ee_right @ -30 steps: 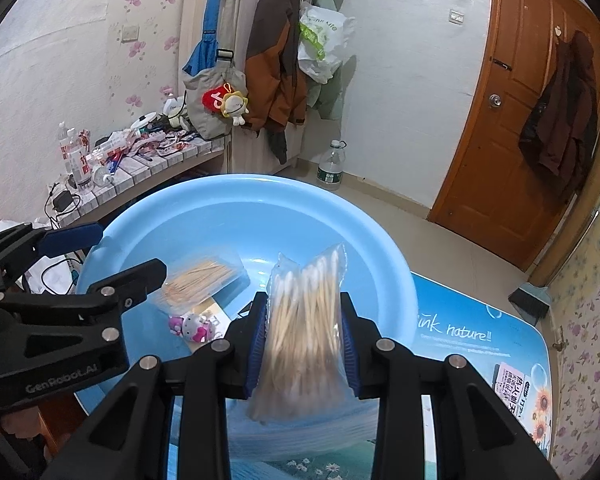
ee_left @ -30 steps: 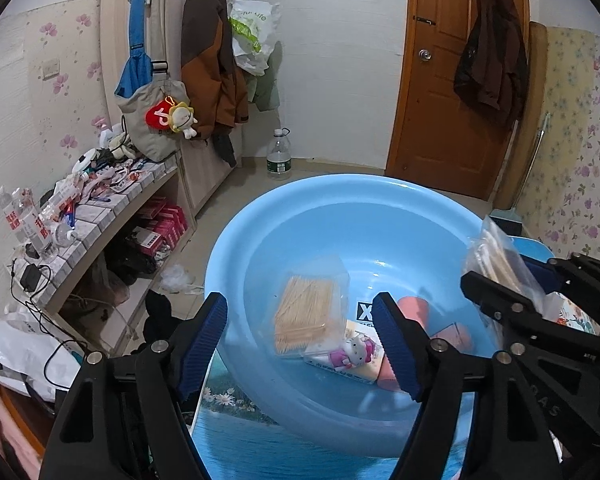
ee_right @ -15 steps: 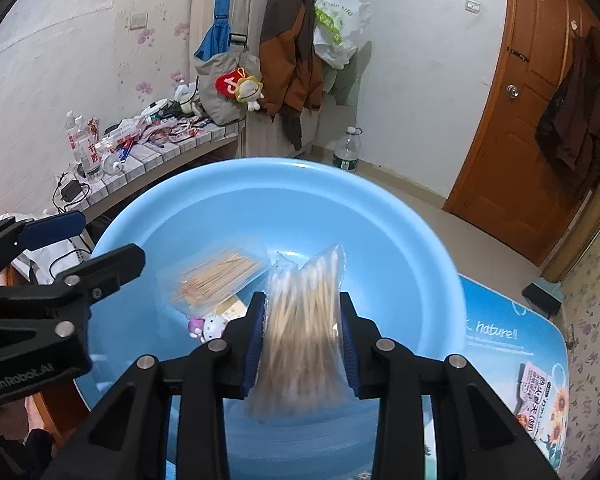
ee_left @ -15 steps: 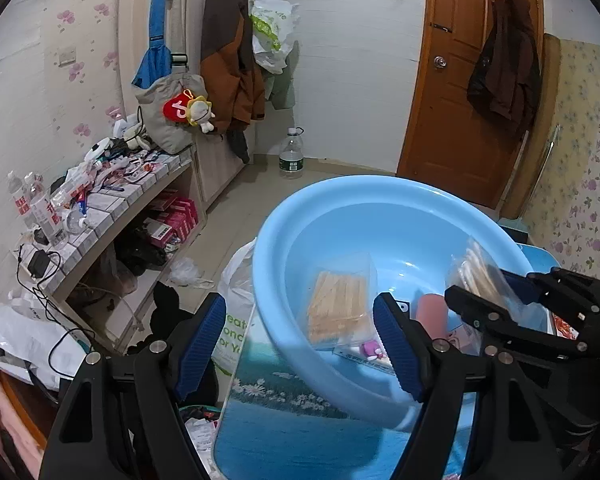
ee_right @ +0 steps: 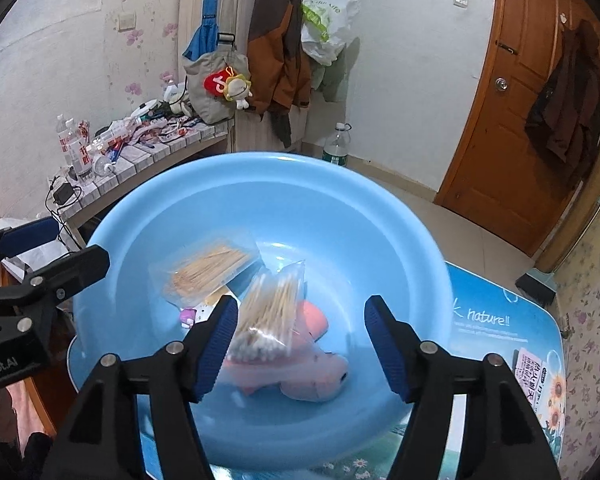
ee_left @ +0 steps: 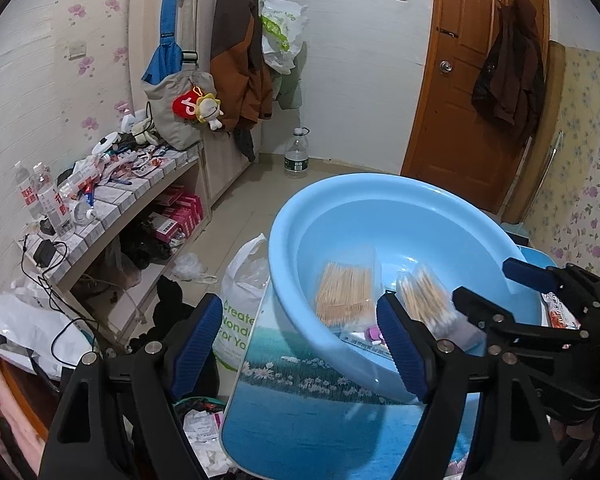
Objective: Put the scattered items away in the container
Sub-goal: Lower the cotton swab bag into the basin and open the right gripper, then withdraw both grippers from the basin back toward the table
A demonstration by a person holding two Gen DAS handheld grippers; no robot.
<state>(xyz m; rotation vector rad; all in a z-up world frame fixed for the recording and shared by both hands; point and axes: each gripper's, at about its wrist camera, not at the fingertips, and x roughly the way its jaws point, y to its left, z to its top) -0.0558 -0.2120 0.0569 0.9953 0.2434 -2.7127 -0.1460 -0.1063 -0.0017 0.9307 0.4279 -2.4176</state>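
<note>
The bag of cotton swabs (ee_right: 270, 312) lies free in the blue basin (ee_right: 340, 208), tilted and motion-blurred, just inside the left-hand finger of the right gripper (ee_right: 296, 344) and resting on a pink soft toy (ee_right: 312, 364). A second ago this bag was clamped upright between those fingers; their jaws have just been opening and now stand wide, nothing pressed between them. The release is judged complete, so this item counts as tidied. Beyond the swabs, farther from the fingers, sits a bag of toothpicks (ee_right: 212, 268), with a small cartoon-printed item (ee_right: 188, 316) beside it.

The left gripper (ee_left: 300, 344) is spread wide and holds nothing; its jaws have also just been opening a little. Its fingers straddle the near rim of the basin and the printed tabletop (ee_left: 300, 412), and they have drawn sideways off the basin since a second ago.

The right wrist view alone shows the pink toy and the gap between swabs and pads. The left wrist view alone shows a red-printed packet (ee_left: 560, 312) outside the basin, beyond the right gripper's fingers, judged a likely next item.
</note>
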